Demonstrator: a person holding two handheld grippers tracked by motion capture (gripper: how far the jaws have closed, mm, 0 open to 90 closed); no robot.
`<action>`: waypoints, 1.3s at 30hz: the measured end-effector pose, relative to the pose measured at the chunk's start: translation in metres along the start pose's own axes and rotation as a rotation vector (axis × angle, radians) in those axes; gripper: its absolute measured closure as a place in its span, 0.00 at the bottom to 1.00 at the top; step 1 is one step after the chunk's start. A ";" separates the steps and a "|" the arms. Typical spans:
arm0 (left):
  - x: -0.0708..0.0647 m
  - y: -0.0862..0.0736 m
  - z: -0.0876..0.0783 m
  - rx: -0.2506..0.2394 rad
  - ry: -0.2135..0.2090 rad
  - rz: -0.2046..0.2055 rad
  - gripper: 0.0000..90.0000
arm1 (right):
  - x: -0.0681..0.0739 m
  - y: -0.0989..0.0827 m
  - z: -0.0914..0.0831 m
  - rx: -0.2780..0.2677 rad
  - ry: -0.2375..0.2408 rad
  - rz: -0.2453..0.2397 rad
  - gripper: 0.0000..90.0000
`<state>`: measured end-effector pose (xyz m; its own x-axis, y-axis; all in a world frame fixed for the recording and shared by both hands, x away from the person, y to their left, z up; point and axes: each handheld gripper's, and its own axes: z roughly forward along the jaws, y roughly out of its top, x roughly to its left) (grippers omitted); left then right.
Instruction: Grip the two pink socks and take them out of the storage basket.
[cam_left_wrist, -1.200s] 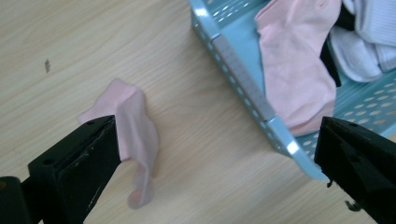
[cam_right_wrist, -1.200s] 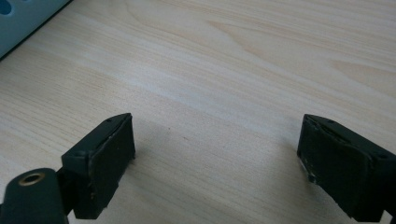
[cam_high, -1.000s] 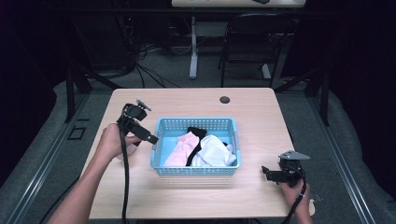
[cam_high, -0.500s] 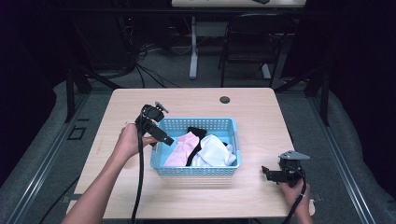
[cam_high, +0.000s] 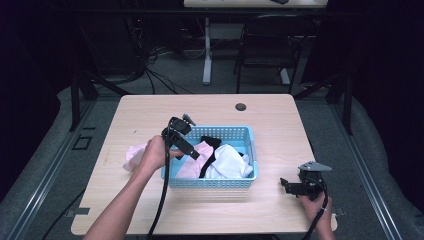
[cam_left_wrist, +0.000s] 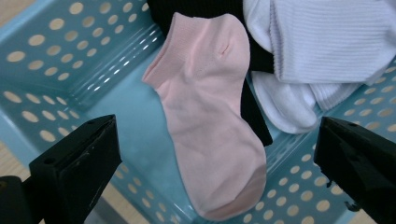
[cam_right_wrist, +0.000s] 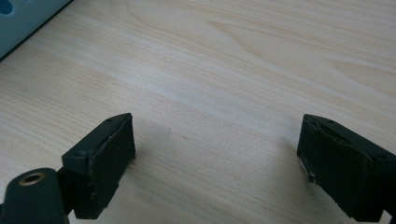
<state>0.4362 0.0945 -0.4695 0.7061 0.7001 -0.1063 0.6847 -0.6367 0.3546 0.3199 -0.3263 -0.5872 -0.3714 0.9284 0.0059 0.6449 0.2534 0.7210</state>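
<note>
Hovering left tool (cam_high: 192, 152) wide over blue basket (cam_left_wrist: 56, 60) | pink sock (cam_left_wrist: 210, 121) lay flat between and ahead of its jaws, likely the next pick | right tool (cam_right_wrist: 215, 158) wide, empty, resting low on counter (cam_right_wrist: 243, 56), apparently idle

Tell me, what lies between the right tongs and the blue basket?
Only bare wood. In the high view, the table is bare between the right tongs and the blue basket; the right gripper view shows the same plain wood.
</note>
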 end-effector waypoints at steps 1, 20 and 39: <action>0.000 0.000 0.000 0.000 0.000 0.000 0.01 | 0.000 0.000 0.000 -0.001 0.001 0.003 0.12; 0.002 0.010 0.072 0.129 0.037 -0.082 0.57 | 0.000 0.000 0.000 0.000 0.000 0.000 0.12; 0.003 0.004 0.048 0.092 0.029 -0.067 0.91 | 0.000 0.000 0.000 0.001 0.000 0.000 0.12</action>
<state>0.4494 0.0785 -0.5127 0.6532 0.7505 -0.0999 0.7451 -0.6138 0.2608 0.3198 -0.3263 -0.5872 -0.3714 0.9285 0.0056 0.6452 0.2538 0.7206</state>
